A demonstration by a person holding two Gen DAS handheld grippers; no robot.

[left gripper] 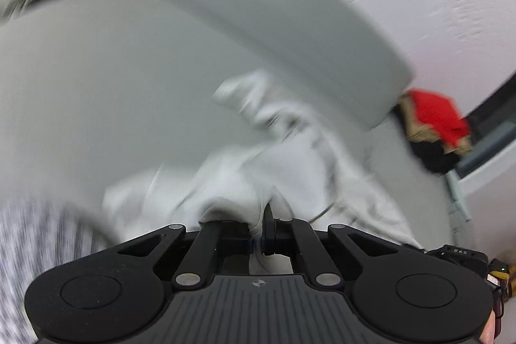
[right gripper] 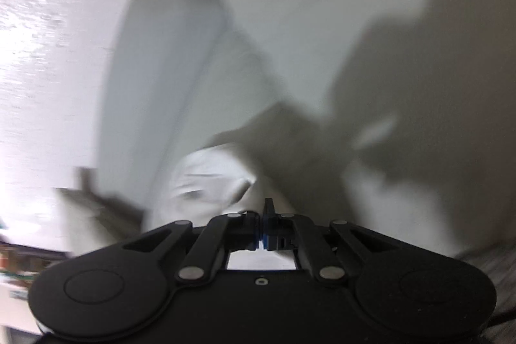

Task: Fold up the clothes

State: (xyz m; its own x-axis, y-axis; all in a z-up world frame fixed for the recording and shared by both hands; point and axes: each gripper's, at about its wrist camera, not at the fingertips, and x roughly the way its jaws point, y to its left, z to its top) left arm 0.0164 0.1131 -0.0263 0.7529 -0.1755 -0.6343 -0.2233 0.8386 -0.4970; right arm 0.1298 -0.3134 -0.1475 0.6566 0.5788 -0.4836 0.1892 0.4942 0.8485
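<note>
Two tools, both clamped down on the same white garment (left gripper: 258, 170) right now. We're pinching a bunched fold in the left tool (left gripper: 258, 234), and the right tool (right gripper: 260, 231) is nipping another bit of it (right gripper: 206, 179). It's hanging crumpled over the grey cushion (left gripper: 96, 79), just below the long backrest (left gripper: 290, 31). We're guessing it's light, floppy, not slippery, so seams or corners are the best grab. Everything's blurring badly; we're not making out its shape, and the red thing (left gripper: 438, 115) past the backrest's end is unclear.
</note>
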